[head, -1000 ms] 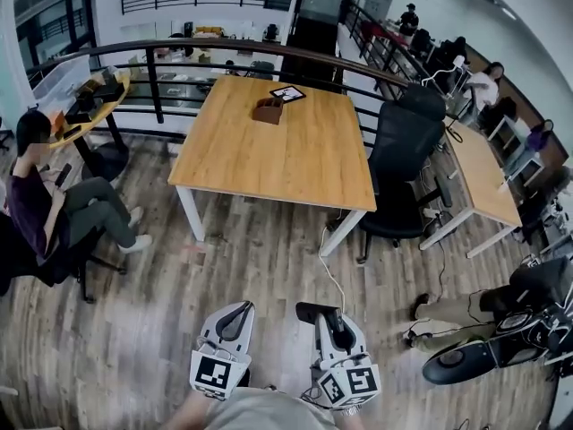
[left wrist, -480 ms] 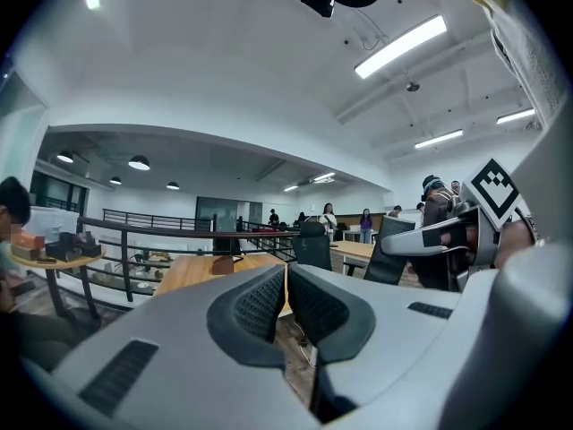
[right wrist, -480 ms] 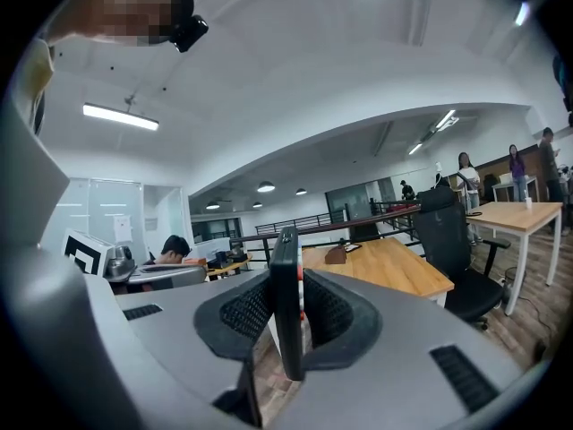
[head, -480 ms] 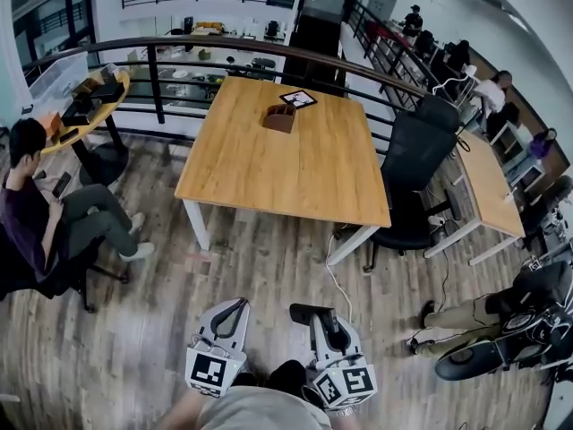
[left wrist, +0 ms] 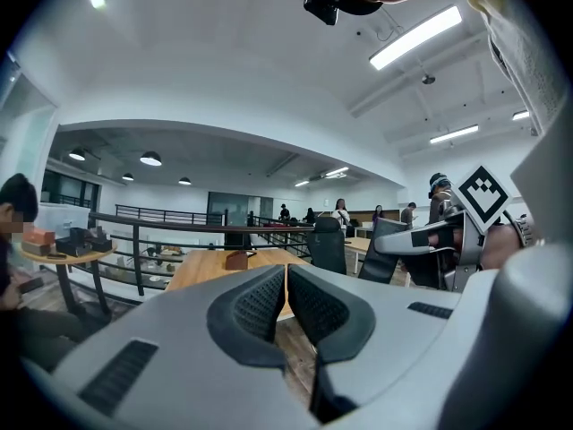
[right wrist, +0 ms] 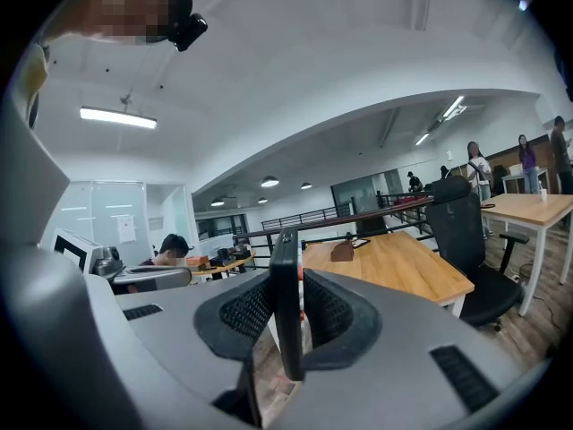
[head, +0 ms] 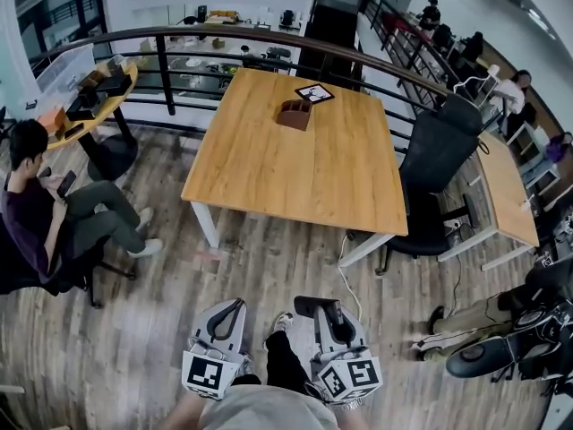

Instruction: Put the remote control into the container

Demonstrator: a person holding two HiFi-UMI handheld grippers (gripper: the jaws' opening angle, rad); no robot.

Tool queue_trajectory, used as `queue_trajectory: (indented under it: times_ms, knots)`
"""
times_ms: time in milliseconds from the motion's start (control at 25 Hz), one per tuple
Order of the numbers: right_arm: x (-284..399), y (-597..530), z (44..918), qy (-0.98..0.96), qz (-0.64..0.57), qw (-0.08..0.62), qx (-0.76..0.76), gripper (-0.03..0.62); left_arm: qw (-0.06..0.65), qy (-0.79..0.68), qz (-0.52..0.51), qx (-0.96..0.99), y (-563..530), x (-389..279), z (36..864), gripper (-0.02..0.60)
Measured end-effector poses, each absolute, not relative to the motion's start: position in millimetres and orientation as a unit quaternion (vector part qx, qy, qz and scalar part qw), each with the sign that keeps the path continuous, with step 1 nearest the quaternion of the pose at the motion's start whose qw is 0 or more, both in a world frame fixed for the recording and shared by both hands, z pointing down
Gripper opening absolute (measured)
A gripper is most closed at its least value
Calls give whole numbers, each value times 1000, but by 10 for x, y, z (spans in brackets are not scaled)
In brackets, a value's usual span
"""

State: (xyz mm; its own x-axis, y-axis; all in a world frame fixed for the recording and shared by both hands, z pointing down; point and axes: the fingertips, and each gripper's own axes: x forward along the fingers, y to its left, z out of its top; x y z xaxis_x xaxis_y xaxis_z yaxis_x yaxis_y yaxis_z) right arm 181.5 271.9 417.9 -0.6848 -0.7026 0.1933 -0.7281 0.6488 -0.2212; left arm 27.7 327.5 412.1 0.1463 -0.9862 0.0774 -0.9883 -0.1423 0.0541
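A thin black remote control (right wrist: 285, 303) stands on edge between the pads of my right gripper (right wrist: 285, 285), which is shut on it. In the head view its end pokes out of the right gripper (head: 324, 314) low in the frame, over the wood floor. My left gripper (head: 229, 315) is beside it with its jaws together and nothing between them, as the left gripper view (left wrist: 286, 274) shows. The brown container (head: 294, 114) sits far ahead at the back of the wooden table (head: 295, 164); it is also in the right gripper view (right wrist: 343, 252).
A tablet-like card (head: 314, 92) lies just behind the container. A black office chair (head: 437, 155) stands at the table's right side. A seated person (head: 36, 200) is at the left. A dark railing (head: 224, 38) runs behind the table. A cable (head: 345, 280) trails on the floor.
The table and container have slid right and slightly nearer in the head view as I walk toward them. A leg and shoe now show between the grippers. Both grips are unchanged.
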Motion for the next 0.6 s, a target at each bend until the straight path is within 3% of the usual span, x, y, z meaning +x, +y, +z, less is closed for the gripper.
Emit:
queue_trajectory:
  times_ms: [600]
  knots:
    - [1535, 533, 4170, -921, 164, 31, 352, 103, 33, -700, 30, 713, 1319, 101, 3931, 20]
